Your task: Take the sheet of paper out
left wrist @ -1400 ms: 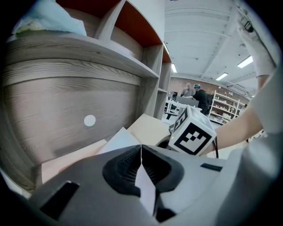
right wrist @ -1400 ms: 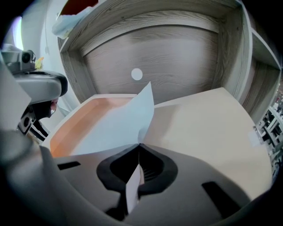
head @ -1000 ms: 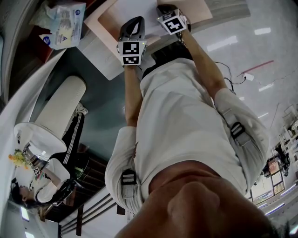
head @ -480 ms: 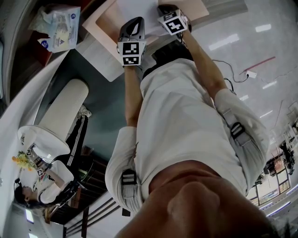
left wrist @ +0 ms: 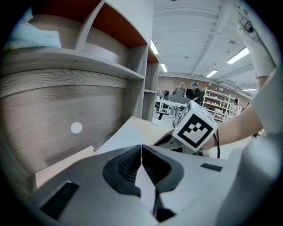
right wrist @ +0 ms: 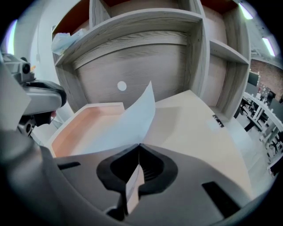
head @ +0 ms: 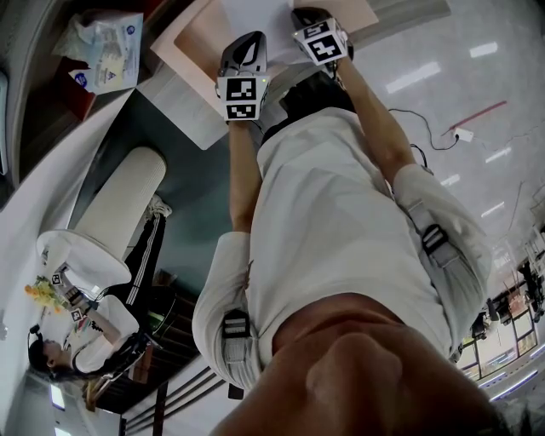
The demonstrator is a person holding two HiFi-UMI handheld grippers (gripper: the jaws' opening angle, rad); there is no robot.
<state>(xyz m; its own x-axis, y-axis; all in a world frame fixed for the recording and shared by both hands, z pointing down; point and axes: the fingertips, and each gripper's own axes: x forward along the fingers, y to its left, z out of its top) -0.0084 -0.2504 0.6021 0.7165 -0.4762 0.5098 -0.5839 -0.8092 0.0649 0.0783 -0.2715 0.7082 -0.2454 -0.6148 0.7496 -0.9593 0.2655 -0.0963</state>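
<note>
A white sheet of paper [right wrist: 132, 117] lies over a shallow pink tray [right wrist: 82, 123] on the pale desk in front of the shelf unit. My right gripper [right wrist: 139, 145] is shut on the sheet's near edge, and the sheet curls up beyond its jaws. My left gripper [left wrist: 141, 148] is also shut on the sheet [left wrist: 146, 187], a strip of which shows between its jaws. In the head view the left gripper [head: 242, 51] and right gripper [head: 308, 17] sit side by side at the tray [head: 189, 38], over the paper [head: 255, 15].
A wooden shelf unit [right wrist: 146, 48] with open cubbies backs the desk [right wrist: 199, 128]. A plastic bag [head: 106, 51] lies on a shelf to the left. Another person [head: 81, 332] sits at lower left in the head view. A cable [head: 426, 123] runs over the floor.
Both grippers stay on the sheet at about the same spot. The head view has drifted slightly.
</note>
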